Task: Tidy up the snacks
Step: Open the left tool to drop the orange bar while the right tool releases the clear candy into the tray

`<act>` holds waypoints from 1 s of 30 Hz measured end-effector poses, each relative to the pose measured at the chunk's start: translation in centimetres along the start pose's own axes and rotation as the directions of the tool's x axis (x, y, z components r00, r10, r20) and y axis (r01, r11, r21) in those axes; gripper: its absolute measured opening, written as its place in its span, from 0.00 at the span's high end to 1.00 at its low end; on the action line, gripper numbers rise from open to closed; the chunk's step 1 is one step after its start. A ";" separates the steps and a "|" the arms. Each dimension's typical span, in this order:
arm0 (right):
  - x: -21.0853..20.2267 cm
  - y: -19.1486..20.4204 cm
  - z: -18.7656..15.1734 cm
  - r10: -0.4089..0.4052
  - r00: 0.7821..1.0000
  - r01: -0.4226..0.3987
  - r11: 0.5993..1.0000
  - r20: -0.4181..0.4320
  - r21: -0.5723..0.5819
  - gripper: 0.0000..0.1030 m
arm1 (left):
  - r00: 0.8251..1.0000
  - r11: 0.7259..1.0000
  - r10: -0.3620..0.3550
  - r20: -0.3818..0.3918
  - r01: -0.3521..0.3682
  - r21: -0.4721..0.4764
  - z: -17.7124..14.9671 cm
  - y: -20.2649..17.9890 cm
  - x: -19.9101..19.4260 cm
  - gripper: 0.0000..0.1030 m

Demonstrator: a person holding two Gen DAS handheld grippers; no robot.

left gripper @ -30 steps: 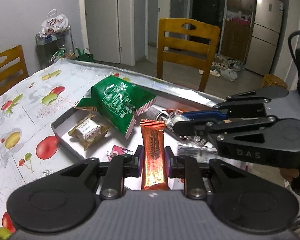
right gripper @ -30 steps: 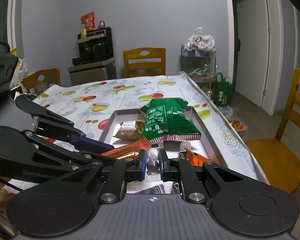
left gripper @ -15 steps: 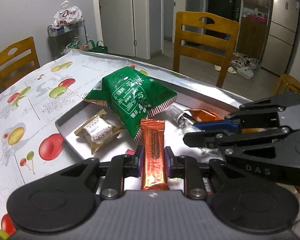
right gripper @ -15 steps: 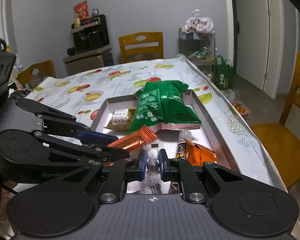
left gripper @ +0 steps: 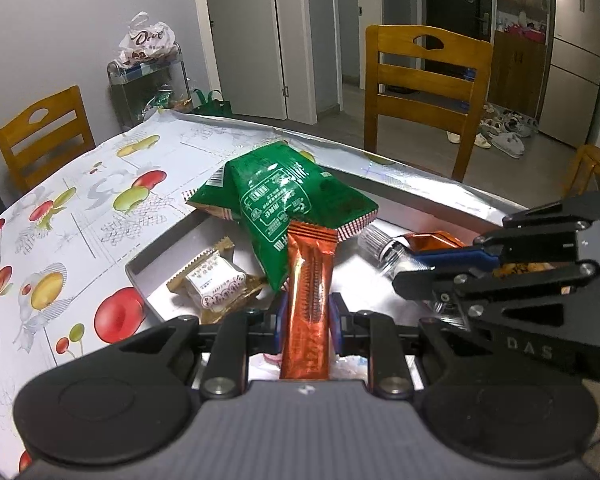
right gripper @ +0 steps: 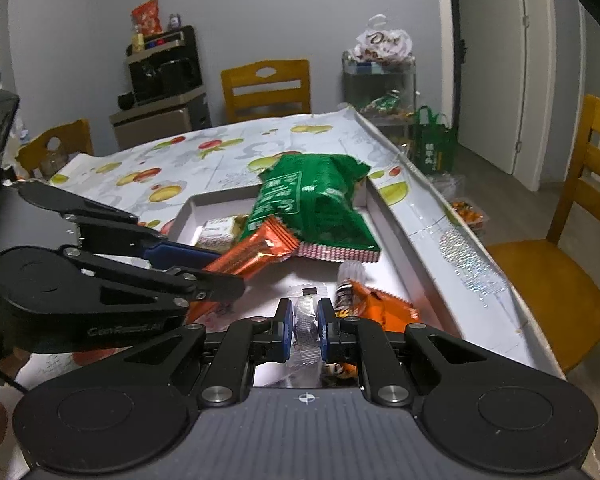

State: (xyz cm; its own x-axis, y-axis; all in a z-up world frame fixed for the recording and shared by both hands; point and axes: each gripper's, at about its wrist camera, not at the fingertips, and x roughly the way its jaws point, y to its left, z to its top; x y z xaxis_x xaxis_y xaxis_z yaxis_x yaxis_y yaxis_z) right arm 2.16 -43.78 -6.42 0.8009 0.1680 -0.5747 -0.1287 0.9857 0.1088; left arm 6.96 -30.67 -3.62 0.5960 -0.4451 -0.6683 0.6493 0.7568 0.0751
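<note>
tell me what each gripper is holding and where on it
Left gripper: orange bar, pinched near its lower end. Right gripper: small clear packet, gripped by its sides about midway.

Grey walls [right gripper: 292, 8] are closing in a dim room, wooden chairs [left gripper: 424, 80] are standing around the bench, and a fridge [left gripper: 576, 52] is sitting way back.

We see a table covered by a white fruit-printed cloth [left gripper: 80, 216], and on it rests a shallow grey rectangular metal tray [right gripper: 384, 216] with snack packets inside.
</note>
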 end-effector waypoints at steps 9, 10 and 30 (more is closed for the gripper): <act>0.4 0.2 -0.1 0.013 1.000 -0.013 1.000 -0.015 -0.008 0.85 | 0.999 0.999 -0.033 -0.006 0.033 0.004 -0.6 -0.3 -0.3 0.81; 0.5 0.3 -0.1 0.012 1.000 -0.012 1.000 -0.014 -0.009 0.85 | 0.999 0.999 -0.037 -0.006 0.037 0.004 -0.6 -0.3 -0.4 0.81; 1.2 0.8 0.5 -0.019 0.999 0.018 0.999 -0.030 -0.028 0.84 | 1.000 1.000 -0.029 -0.009 0.029 0.005 -1.1 0.0 -0.8 0.81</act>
State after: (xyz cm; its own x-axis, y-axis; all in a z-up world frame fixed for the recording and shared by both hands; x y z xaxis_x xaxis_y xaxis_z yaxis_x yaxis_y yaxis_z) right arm 3.28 -42.84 -6.65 0.7855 0.1496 -0.6005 -0.1303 0.9886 0.0757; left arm 5.94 -29.76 -3.94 0.5726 -0.4624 -0.6770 0.6688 0.7411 0.0595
